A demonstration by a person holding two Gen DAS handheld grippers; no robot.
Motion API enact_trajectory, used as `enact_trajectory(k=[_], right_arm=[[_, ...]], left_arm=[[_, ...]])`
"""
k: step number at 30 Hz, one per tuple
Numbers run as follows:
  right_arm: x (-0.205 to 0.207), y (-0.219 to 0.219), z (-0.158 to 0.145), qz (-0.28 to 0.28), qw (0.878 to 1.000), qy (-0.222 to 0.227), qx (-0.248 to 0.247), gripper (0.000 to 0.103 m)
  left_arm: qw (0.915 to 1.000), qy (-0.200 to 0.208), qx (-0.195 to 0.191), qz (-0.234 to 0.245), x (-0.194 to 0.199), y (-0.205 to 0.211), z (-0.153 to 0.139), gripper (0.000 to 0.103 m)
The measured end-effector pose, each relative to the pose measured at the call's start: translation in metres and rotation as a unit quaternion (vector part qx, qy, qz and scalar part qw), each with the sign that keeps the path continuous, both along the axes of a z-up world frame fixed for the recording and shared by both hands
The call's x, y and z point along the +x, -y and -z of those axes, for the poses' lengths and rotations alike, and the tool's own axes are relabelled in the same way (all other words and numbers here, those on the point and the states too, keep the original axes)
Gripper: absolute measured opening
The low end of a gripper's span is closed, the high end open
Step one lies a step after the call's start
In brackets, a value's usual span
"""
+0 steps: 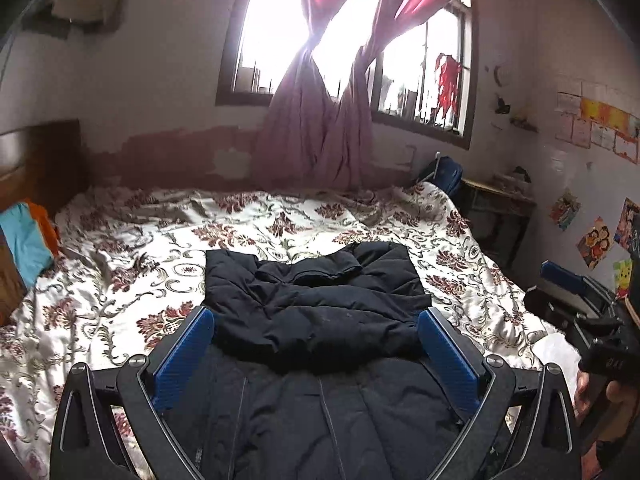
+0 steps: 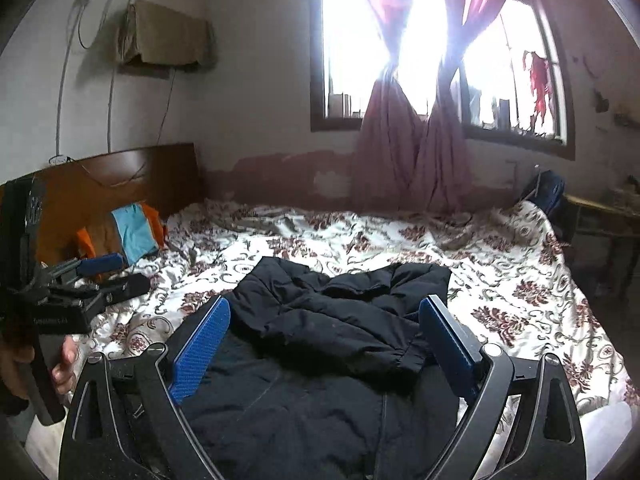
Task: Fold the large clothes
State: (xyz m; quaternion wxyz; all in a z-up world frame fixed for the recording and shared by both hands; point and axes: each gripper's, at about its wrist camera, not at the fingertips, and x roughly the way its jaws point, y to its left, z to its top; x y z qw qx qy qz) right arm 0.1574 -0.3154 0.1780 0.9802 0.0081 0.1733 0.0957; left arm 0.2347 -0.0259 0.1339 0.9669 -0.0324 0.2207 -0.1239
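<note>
On the bed [image 1: 120, 240], near its front edge: black jacket [image 1: 316, 312], sleeves folded in
Left gripper [image 1: 316, 356] and right gripper [image 2: 324, 344], jaws spread and empty; next, pinch the hem and fold upward

Floral bedspread [image 1: 280, 224], pink curtains [image 1: 320, 128] at window [image 1: 424, 80], wood headboard [image 2: 132, 176].

A lived-in home bedroom: floral bedspread [image 1: 280, 224] ahead of the jaws, wooden headboard [image 2: 132, 176] off left, tied pink curtains [image 1: 320, 128] beyond (window behind), children's pictures [image 1: 596, 240] right.
</note>
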Motion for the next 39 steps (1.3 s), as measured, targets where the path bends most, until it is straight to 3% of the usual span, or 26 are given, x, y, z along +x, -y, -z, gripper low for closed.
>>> enact_trajectory(k=[5,11,26,32,39], right_arm=[[-0.034,-0.002,0.002,0.009,1.000,0.017,-0.006,0.097],[-0.065,-0.008,0.008,0.015,0.999,0.029,-0.020,0.098],[-0.112,-0.016,0.036,0.042,0.998,0.029,-0.026,0.098],[-0.121,-0.013,0.051,0.054,0.998,0.011,-0.026,0.099],[-0.123,0.000,0.084,0.077,0.995,-0.044,-0.037,0.099]], left_arm=[[0.9995,0.011,0.002,0.028,-0.039,0.004,0.001,0.103],[0.9995,0.026,0.008,0.016,-0.073,0.000,0.003,0.103],[0.9996,0.015,0.016,-0.016,-0.107,-0.021,0.024,0.103],[0.9991,0.016,0.028,-0.029,-0.121,-0.031,0.038,0.103],[0.9991,-0.003,0.020,-0.037,-0.132,-0.051,0.062,0.103]])
